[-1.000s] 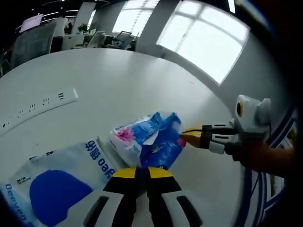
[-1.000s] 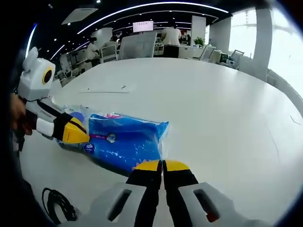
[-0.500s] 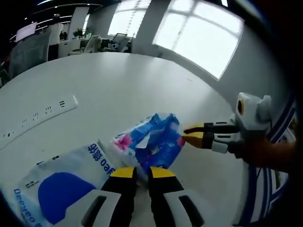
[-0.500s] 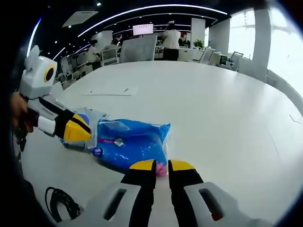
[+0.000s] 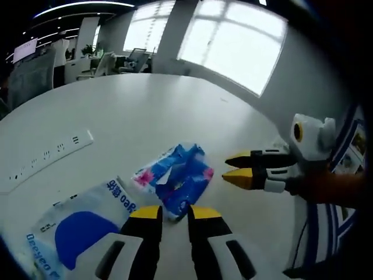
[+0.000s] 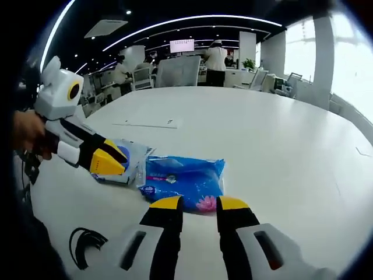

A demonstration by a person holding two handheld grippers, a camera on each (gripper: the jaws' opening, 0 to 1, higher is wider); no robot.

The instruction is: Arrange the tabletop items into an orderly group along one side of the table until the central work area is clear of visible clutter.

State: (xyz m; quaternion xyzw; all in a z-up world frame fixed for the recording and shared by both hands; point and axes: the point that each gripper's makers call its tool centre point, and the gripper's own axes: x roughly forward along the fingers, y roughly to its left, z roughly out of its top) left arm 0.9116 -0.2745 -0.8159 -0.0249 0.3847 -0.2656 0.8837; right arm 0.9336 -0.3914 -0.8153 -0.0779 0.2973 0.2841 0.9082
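Observation:
A blue tissue pack with pink flowers lies flat on the white table. Just short of its near end my left gripper stands open with nothing between the jaws. My right gripper comes in from the right, open as well, its yellow tips a little way off the pack's far end. In the right gripper view the same pack lies just beyond my open right gripper, and the left gripper hovers over a white bag beside the pack.
The white plastic bag with a blue disc lies touching the pack's left side. A long white power strip sits farther out. A coiled black cable rests near the table edge. People and desks stand far behind.
Both grippers went from shut at the tissue pack's ends to open and drew back. The pack now lies free on the table.

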